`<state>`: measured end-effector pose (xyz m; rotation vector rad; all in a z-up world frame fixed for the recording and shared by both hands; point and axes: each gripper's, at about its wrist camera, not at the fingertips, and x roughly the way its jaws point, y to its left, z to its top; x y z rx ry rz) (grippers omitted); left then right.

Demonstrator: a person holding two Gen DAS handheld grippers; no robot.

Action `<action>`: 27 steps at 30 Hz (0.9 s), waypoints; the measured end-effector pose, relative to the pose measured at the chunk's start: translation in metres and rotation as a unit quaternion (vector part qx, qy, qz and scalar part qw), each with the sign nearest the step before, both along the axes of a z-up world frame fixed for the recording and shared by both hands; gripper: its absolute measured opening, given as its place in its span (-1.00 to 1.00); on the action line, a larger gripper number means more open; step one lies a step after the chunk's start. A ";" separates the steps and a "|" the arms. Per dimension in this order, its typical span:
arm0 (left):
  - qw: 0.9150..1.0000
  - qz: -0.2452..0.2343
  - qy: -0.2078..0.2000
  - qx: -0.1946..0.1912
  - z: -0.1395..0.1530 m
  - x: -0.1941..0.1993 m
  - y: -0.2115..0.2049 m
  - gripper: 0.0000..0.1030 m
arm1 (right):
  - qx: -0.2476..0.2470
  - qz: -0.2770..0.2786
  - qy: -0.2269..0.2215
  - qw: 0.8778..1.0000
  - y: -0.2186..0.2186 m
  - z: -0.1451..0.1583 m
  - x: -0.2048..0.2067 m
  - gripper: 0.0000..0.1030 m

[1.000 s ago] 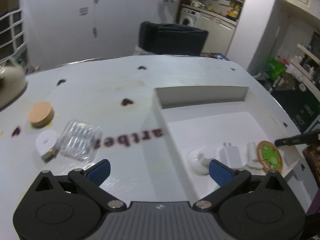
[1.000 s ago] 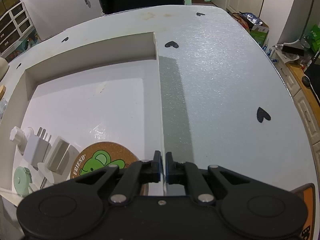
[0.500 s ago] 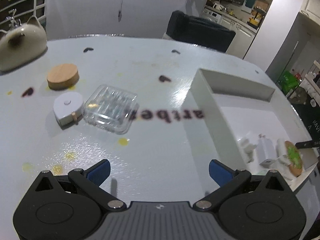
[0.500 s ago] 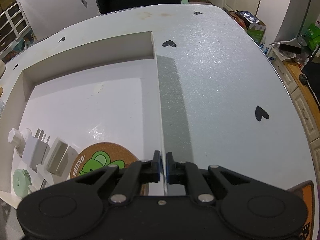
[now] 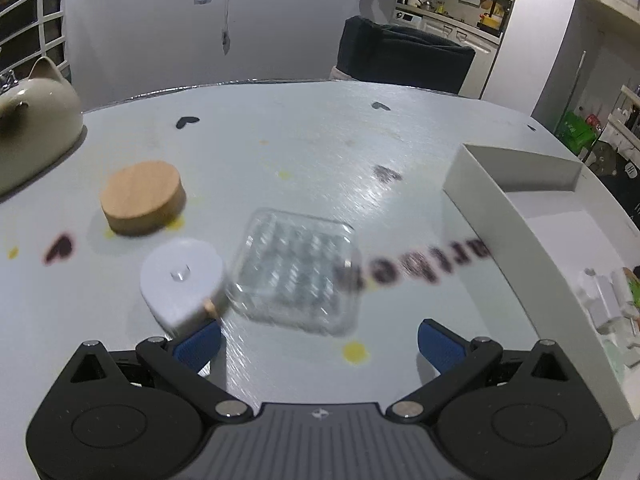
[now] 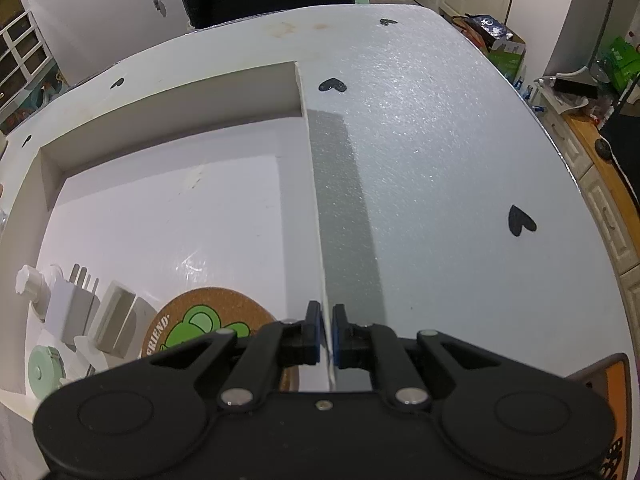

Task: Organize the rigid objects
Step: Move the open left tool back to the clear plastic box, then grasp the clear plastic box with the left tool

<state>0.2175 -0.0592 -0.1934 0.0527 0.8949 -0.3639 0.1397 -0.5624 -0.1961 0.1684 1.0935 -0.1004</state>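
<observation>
A clear plastic case point(image 5: 296, 272) lies on the grey table point(image 5: 304, 152), just ahead of my open left gripper point(image 5: 319, 344). Nothing is between its blue pads point(image 5: 198, 344). A white tape measure point(image 5: 182, 280) touches the case's left side, close to my left pad. Beyond them lies a round wooden lid point(image 5: 142, 198). The white box point(image 5: 500, 200) stands to the right. My right gripper point(image 6: 326, 332) is shut on the box's right wall point(image 6: 316, 200). Inside the box lie a cork coaster point(image 6: 200, 320) with a green bear, a white plug point(image 6: 76, 304), an adapter point(image 6: 116, 320) and a mint tape measure point(image 6: 44, 368).
A cream cat-shaped pot point(image 5: 32, 120) stands at the table's far left. A dark chair point(image 5: 400, 56) is behind the table. Black hearts point(image 6: 520, 220) and yellow spots point(image 5: 354, 352) mark the tabletop. Much of the box floor point(image 6: 160, 208) is bare.
My left gripper has swung left from the box and sunk toward the clear case and white tape measure, which now look larger and nearer. The right gripper has kept still on the box wall.
</observation>
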 end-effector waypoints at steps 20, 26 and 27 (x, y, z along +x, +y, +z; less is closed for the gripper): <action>0.998 -0.016 -0.005 0.065 -0.001 0.038 -0.030 0.79 | 0.002 -0.007 0.003 1.000 0.000 -0.001 0.001 -0.85; 0.998 0.000 -0.006 0.067 0.004 0.037 -0.030 0.47 | 0.002 -0.005 0.002 1.000 0.001 -0.001 0.002 -0.85; 0.998 0.000 -0.005 0.068 0.004 0.035 -0.031 0.47 | 0.002 -0.005 0.002 1.000 0.001 -0.001 0.001 -0.85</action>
